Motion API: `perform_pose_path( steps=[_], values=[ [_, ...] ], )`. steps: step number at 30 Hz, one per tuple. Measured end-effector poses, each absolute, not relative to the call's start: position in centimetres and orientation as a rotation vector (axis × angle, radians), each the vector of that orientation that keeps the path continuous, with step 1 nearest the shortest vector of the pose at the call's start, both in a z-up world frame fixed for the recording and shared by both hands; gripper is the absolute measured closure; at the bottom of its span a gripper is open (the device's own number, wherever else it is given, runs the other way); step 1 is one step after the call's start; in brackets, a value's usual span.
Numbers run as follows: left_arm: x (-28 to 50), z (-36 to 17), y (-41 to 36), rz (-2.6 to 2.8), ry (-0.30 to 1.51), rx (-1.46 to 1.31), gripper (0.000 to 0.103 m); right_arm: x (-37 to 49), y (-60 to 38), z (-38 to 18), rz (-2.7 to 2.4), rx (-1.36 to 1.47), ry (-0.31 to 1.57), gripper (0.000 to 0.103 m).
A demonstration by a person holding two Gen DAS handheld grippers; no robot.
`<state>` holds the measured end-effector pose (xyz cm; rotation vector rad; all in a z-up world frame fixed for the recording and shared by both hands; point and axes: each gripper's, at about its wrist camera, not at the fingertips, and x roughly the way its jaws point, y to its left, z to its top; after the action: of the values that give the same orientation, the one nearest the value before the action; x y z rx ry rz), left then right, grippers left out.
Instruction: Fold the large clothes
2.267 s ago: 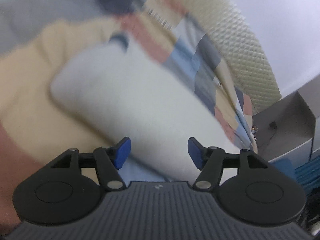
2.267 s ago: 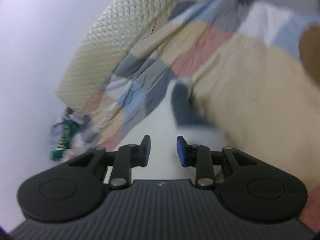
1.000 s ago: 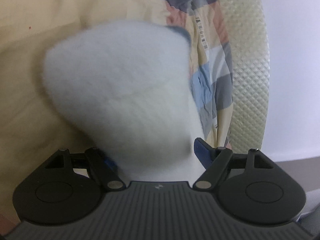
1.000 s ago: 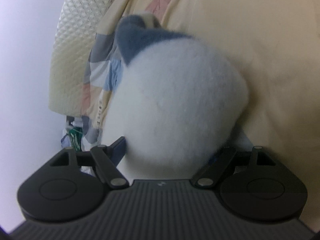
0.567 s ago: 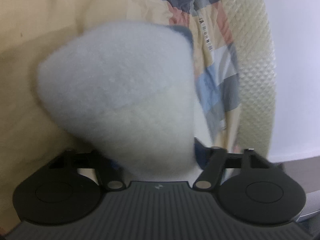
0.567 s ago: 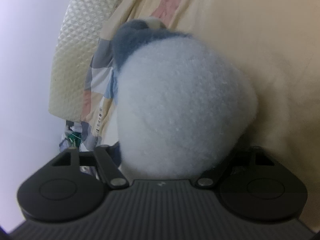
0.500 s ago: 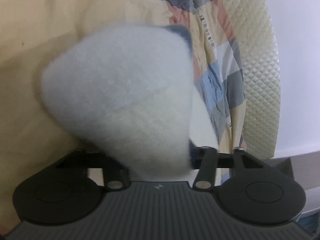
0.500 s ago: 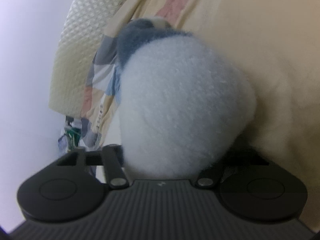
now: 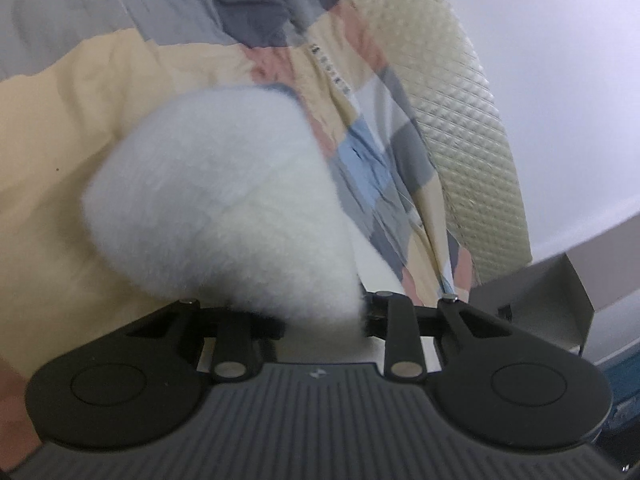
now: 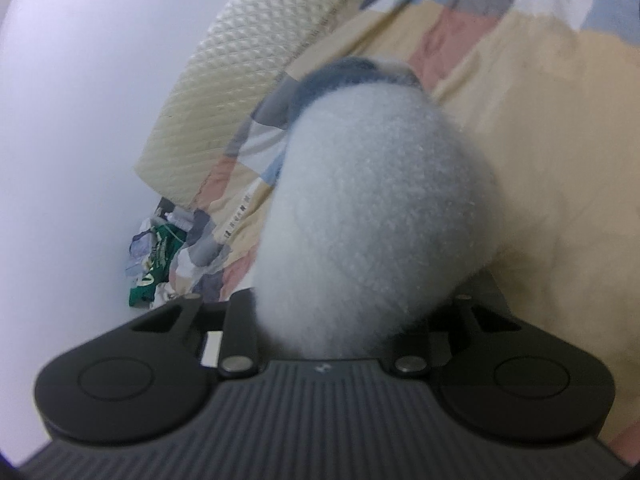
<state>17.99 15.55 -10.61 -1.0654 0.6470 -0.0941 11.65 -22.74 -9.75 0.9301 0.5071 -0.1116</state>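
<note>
Patchwork bedding [image 9: 100,112] lies beneath as we lift a white fleece [image 9: 224,200], bunched and soft, light but bulky. Our left gripper [image 9: 320,320] and right gripper [image 10: 344,332] are closing on thick folds; an edge would grip better.

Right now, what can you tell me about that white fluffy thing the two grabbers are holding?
The white fluffy garment looks like soft, thick fleece, bunched into a rounded lump in each view. A blue-grey fuzzy band edges its far end. It bulges out between the left gripper and the right gripper, whose jaws are closing on it. Behind it lies a patchwork bedcover in cream, pink, blue and grey. The fingertips are hidden by fleece.
</note>
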Motion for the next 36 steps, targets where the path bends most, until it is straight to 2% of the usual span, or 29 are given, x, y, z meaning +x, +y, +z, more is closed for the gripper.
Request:
perform_pose_path(
  steps=[21,36],
  values=[
    [14.9,-9.1,15.0,-0.110,0.636,-1.048,0.071,9.7,-22.8,-7.9,-0.083,0.886,0.492,0.065],
    [18.6,-3.2,13.5,-0.179,0.606,-1.079,0.071,12.3,-24.6,-0.8,-0.031,0.818,0.400,0.065]
  ],
)
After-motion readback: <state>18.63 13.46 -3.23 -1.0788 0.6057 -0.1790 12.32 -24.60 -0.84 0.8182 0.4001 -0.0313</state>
